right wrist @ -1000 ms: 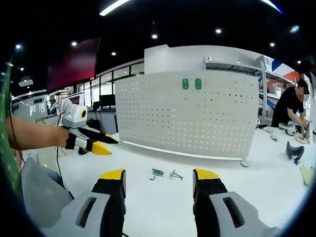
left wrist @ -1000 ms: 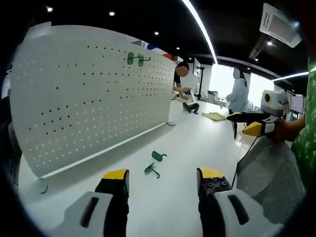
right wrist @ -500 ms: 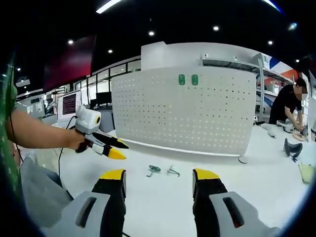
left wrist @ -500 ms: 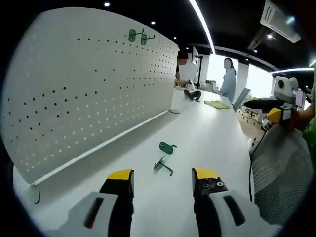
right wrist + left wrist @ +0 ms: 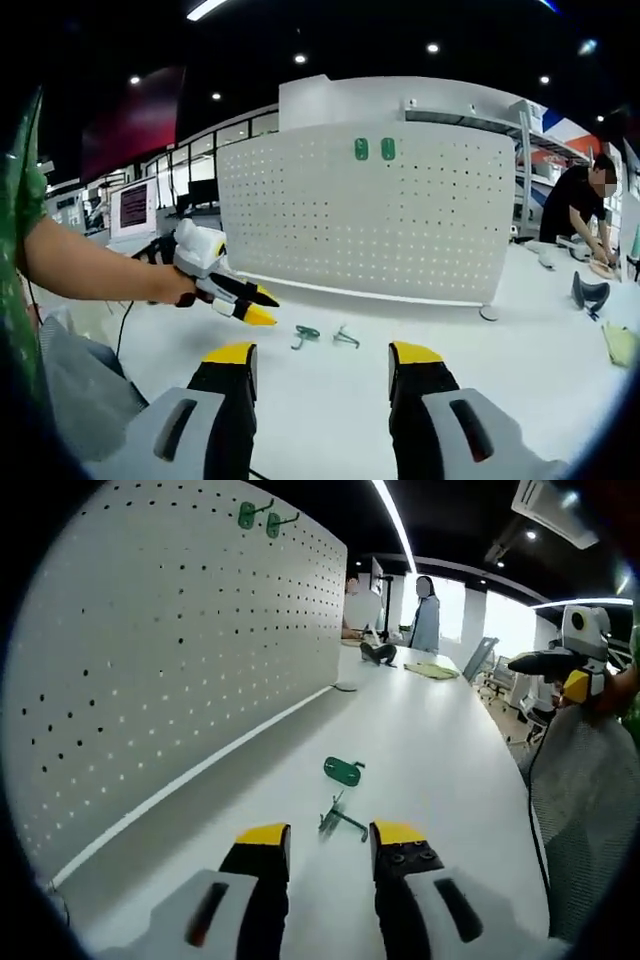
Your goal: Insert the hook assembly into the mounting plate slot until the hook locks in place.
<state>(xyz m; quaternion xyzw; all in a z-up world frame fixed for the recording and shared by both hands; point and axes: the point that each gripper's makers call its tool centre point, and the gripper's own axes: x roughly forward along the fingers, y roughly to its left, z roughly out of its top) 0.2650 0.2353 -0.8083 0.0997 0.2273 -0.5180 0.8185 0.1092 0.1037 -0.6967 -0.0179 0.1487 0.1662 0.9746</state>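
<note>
Item 1: white perforated pegboard panel (image 5: 365, 215), upright on the white desk (image 5: 440, 740), probably the mounting plate. 2 green hooks (image 5: 257, 517) were already seated near its top edge, so the remaining work looked like a repeat of that fit.

Item 2: 2 loose green parts on the desk, in front of the panel and well apart from it. In the left gripper view, a flat green oval plate piece (image 5: 342, 771) lay at 12 o'clock from the jaws; a thin green wire hook (image 5: 338, 820) lay just beyond the jaw tips. In the right gripper view both sat between the 2 tools, within reach of either.

Item 3: left tool (image 5: 325, 838), yellow-tipped, jaws moderately parted, empty, touching nothing. It pointed at the wire hook, judged an approach for pick-up.

Item 4: right tool (image 5: 320, 355), yellow-tipped, jaws spread wide, empty, held above the desk and back from the parts at its 11 o'clock, presumably keeping the workspace visible.
</note>
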